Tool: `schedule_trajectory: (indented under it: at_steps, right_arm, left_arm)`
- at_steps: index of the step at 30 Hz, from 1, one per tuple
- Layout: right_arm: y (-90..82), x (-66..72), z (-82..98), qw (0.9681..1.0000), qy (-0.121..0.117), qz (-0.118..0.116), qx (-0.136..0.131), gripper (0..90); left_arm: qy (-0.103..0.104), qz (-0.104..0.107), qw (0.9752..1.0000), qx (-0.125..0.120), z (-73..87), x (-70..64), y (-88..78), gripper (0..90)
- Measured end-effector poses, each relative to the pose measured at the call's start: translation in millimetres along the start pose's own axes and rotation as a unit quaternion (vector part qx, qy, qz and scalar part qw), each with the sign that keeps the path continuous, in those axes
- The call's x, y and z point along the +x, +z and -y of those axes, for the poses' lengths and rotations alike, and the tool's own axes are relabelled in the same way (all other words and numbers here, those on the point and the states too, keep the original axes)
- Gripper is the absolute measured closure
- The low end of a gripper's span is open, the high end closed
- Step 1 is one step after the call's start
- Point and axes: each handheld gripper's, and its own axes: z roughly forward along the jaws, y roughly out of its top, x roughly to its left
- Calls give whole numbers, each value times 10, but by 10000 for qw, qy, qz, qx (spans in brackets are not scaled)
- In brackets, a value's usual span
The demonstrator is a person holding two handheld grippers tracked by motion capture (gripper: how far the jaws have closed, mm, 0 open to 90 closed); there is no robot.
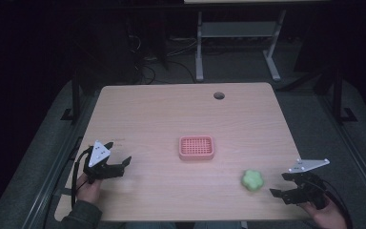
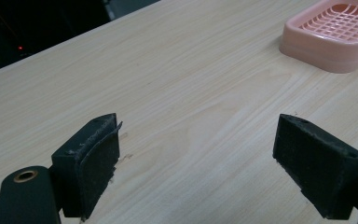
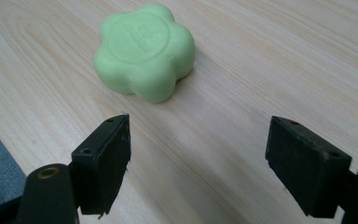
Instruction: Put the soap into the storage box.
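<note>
Green soap [image 3: 144,49] on table, apart from pink dish [image 1: 196,147]; both tongs apart, holding nothing.

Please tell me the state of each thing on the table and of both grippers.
Left gripper: open, fingers wide apart, holding nothing.
Right gripper: open, aimed toward the soap, not touching it.
Green flower-shaped soap: lying flat on the table, free.
Pink soap dish: upright, empty.

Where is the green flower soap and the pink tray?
green flower soap [image 3: 144,49], right gripper view, on its flat stamped top.
pink tray [image 1: 196,147], high view, on its grid floor.
</note>
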Motion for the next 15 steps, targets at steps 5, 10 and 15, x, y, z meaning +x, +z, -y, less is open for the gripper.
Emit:
schedule_trajectory:
  at_steps: [5, 10, 15]
  right_arm:
    - [20, 56, -62, 9999, -169, -8, 18, 217]
    - [23, 115, -125, 9997, -221, -21, 103, 200]
    - [42, 186, -233, 9993, -285, -26, 227, 185]
  left_arm:
    - [10, -5, 10000, -1, -3, -2, -4, 141]
    - [61, 47, 10000, 0, -5, -19, -7, 141]
    - [54, 36, 10000, 18, -4, -14, -17, 141]
